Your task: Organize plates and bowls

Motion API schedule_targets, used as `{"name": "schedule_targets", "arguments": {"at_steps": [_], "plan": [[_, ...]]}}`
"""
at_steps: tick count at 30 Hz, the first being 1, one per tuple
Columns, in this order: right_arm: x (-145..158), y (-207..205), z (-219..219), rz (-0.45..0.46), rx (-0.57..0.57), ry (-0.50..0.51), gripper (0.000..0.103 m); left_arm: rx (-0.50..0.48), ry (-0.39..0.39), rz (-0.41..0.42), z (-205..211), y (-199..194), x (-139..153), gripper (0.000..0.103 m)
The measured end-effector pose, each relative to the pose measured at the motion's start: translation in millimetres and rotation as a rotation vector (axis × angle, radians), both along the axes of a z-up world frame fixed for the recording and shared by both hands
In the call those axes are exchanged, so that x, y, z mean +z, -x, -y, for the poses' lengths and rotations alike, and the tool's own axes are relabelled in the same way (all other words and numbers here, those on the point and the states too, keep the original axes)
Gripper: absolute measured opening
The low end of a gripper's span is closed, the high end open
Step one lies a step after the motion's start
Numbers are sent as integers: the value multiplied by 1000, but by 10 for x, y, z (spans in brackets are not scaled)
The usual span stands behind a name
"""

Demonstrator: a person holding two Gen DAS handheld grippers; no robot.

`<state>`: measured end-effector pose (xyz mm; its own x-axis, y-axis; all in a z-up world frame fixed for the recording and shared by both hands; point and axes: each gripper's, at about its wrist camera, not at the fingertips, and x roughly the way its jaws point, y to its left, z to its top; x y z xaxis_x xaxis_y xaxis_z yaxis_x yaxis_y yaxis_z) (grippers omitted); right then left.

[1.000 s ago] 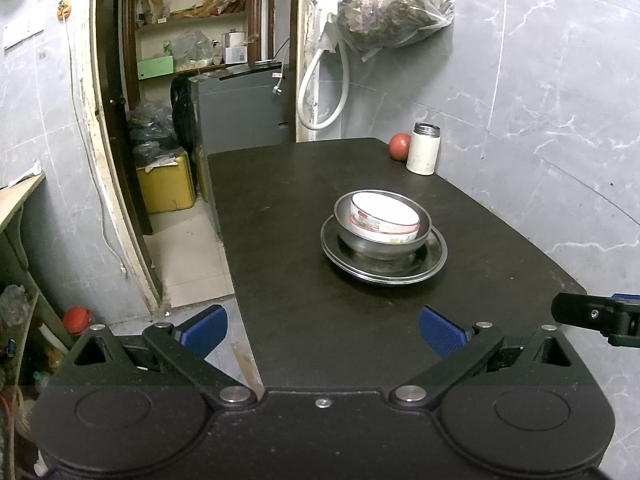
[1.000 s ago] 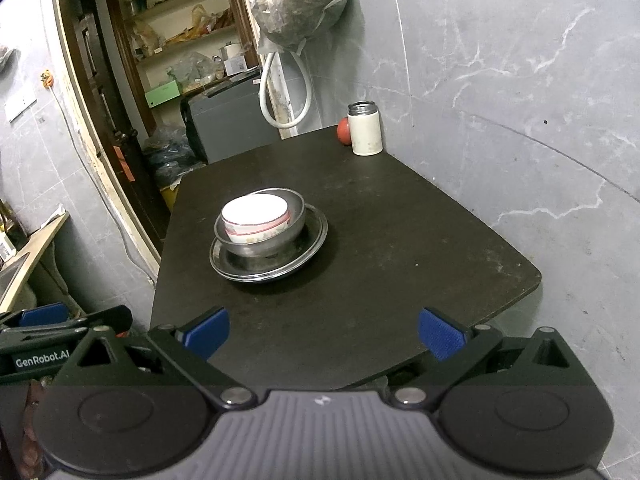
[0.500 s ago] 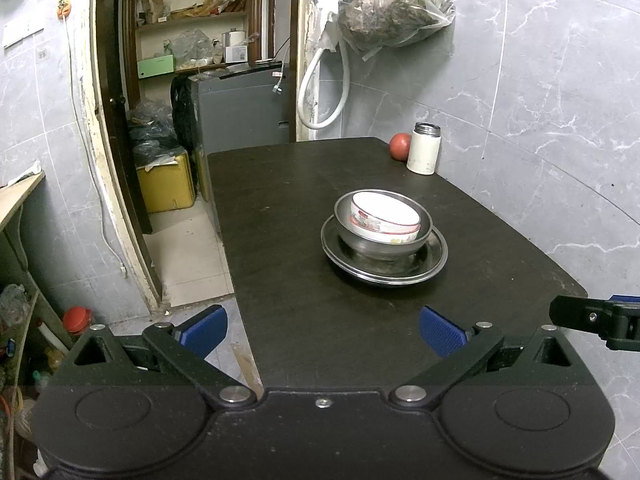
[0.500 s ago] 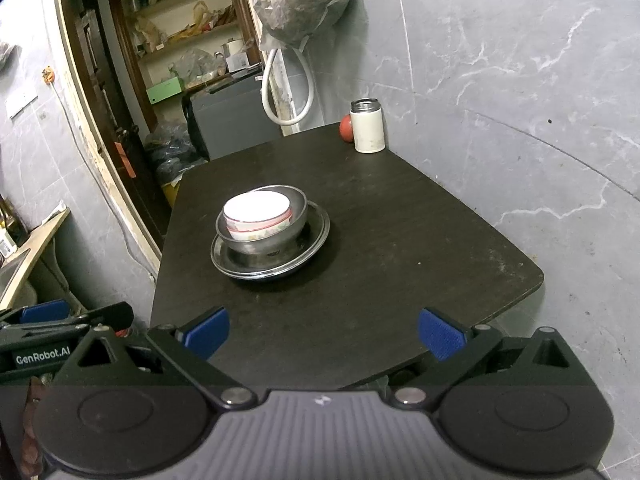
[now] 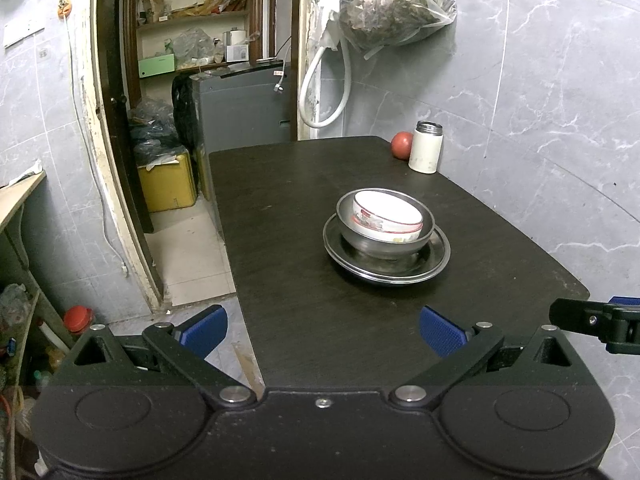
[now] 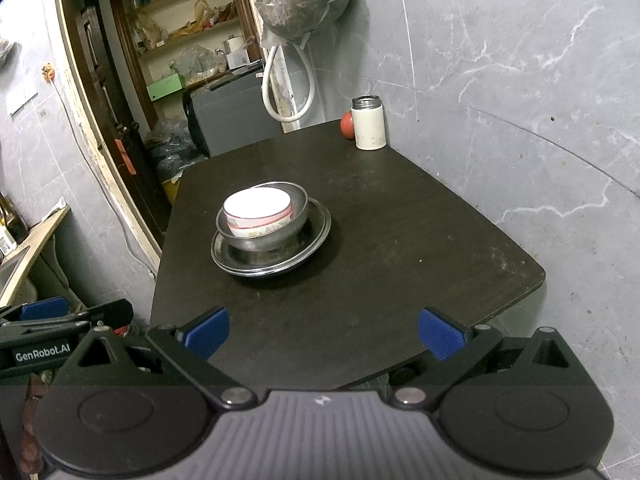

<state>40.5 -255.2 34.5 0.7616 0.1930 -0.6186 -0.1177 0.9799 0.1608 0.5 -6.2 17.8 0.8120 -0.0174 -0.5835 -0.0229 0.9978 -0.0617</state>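
At the left, the left tool (image 5: 322, 332) hangs over the near edge of the dark counter (image 5: 280, 220), its blue pads spread wide with nothing between them. Toward the middle of the counter a white bowl (image 5: 386, 218) with a red rim pattern sits tilted inside a steel bowl (image 5: 384, 240), which rests on a steel plate (image 5: 386, 268). Farther right, in the far corner by the wall, a white flask (image 5: 427, 147) stands just beside a red fruit (image 5: 401, 145). The right tool (image 6: 324, 334), well apart from the stack, is likewise wide open and empty.
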Motion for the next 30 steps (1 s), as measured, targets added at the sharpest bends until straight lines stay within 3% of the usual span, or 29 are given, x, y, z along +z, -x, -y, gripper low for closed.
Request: {"name": "schedule_targets", "arguments": {"at_steps": [30], "plan": [[-46, -31, -28, -9, 2, 9, 103, 6, -9, -21, -34, -26, -58, 102]]}}
